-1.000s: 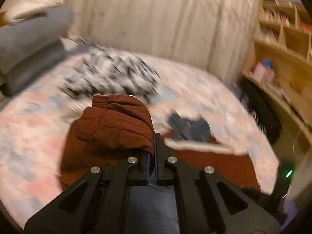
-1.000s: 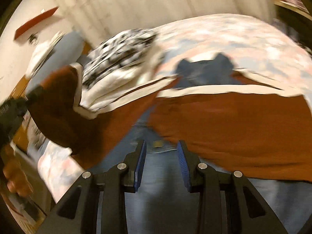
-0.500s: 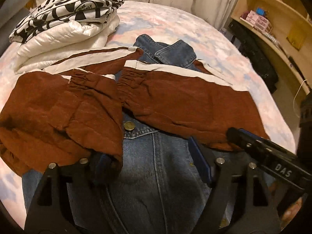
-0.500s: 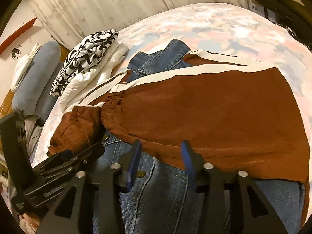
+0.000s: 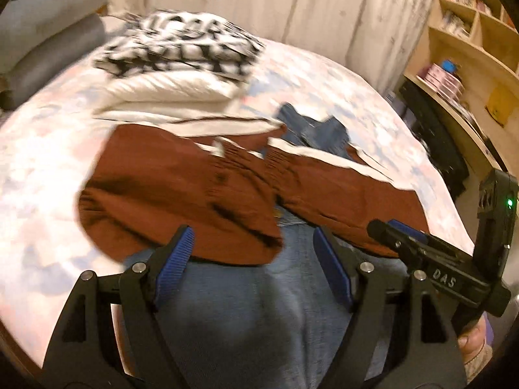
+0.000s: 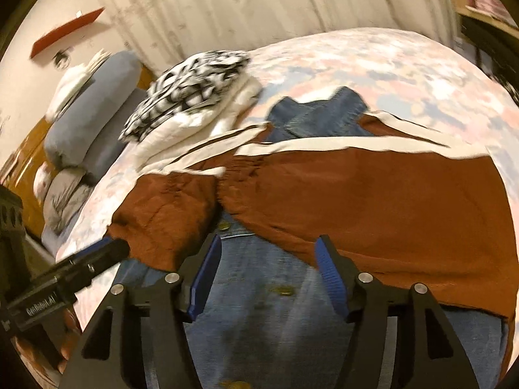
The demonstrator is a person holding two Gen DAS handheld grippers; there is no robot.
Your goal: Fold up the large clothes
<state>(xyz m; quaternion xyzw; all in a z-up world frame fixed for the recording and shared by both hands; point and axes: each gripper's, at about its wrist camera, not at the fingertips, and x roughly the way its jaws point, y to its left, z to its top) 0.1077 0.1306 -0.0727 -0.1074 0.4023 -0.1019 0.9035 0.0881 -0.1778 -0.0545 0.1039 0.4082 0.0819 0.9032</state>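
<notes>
Left wrist view
Since made of cloth: soft and floppy, bends anywhere, will not break.
Jacket: blue denim with brown sleeves, flat on the bed, front side up.
Weight: thick denim, likely a bit heavy, sags when lifted.
Brown sleeves: both folded in across the chest, cuffs almost meeting in the middle.
Left gripper: fingers spread apart, nothing between them, low over the blue front.
Change: a second ago squeezed tight on the brown cuff, high up; now let go, cuff lying flat.

Right wrist view
Right gripper: fingers apart and empty, just been opening wider, over the button row.
Best place to grab: probably the bottom hem, one corner for each gripper, thick seam, less slip.
Pile: black-and-white and white clothes, folded, up by the collar.
Change: left sleeve hung in the air before; now down on the jacket.
</notes>
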